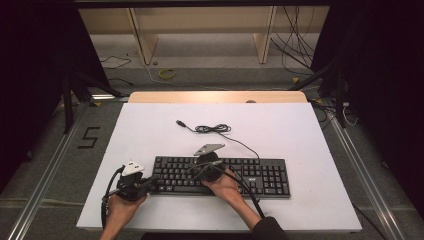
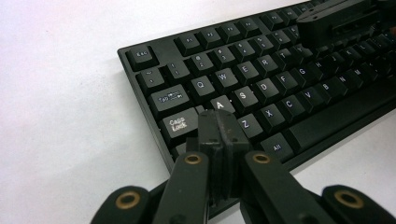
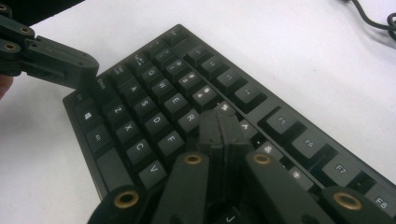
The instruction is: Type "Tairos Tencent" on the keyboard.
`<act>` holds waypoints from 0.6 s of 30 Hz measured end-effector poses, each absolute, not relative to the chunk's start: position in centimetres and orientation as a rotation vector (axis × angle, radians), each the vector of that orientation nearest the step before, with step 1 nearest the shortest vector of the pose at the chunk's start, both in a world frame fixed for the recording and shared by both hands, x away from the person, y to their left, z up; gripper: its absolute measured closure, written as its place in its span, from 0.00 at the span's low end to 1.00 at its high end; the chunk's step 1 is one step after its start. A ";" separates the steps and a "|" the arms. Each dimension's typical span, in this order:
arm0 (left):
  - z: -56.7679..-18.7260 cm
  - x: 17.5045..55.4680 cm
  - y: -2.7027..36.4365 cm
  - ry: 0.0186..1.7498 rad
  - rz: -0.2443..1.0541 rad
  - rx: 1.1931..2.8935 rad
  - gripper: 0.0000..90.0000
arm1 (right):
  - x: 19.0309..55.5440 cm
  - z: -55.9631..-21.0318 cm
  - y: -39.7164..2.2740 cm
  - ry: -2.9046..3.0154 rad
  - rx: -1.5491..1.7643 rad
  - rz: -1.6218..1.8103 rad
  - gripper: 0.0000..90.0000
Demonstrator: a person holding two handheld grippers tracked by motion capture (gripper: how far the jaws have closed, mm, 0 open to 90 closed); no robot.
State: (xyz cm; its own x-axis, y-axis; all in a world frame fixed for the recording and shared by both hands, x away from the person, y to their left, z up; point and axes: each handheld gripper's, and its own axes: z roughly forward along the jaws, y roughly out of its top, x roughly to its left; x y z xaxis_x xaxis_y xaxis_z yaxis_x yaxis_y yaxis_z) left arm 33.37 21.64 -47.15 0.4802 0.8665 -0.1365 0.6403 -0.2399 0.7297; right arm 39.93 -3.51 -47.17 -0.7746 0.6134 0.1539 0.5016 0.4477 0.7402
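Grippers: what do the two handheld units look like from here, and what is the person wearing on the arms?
Both the left gripper and the right gripper are black, with two flat jaws on linked bars pinned by brass-coloured rivets. In the high view each carries a grey three-cornered plate and trails a black cable. A dark sleeve covers the right forearm; the left forearm is bare.

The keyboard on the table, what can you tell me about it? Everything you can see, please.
The keyboard is black, full-size, plastic-looking, with white letters and a number pad at its right end. It lies flat, lengthwise along the near half of the white table. Its thin black cable, loosely coiled, trails behind to an unplugged plug. The left gripper, jaws shut, sits at the Shift and Caps Lock corner; the right gripper, also shut, is over the keys beside R. Whether either presses a key is unclear.
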 end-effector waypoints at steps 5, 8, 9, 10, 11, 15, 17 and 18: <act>-47.2 33.6 21.6 1.253 0.383 1.979 0.99 | 40.1 -47.2 -3.0 2.559 0.986 1.218 1.00; -47.2 33.6 21.6 1.255 0.383 1.981 0.99 | 40.2 -47.3 -2.7 2.561 0.988 1.209 1.00; -47.2 33.6 21.6 1.257 0.381 1.982 0.99 | 40.2 -47.3 -2.7 2.561 0.988 1.209 1.00; -47.3 33.6 21.6 1.258 0.380 1.982 0.99 | 40.3 -47.3 -2.6 2.566 0.992 1.197 1.00; -47.3 33.7 21.6 1.258 0.381 1.985 0.99 | 40.3 -47.4 -2.5 2.566 0.997 1.193 1.00; -47.3 33.7 21.6 1.259 0.372 1.995 0.99 | 40.3 -47.5 -2.3 2.568 0.990 1.190 1.00; -47.4 33.7 21.6 1.261 0.371 1.996 0.99 | 40.4 -47.5 -2.3 2.571 0.992 1.185 1.00; -47.4 33.7 21.5 1.263 0.367 1.997 0.99 | 40.4 -47.5 -2.3 2.570 0.991 1.184 1.00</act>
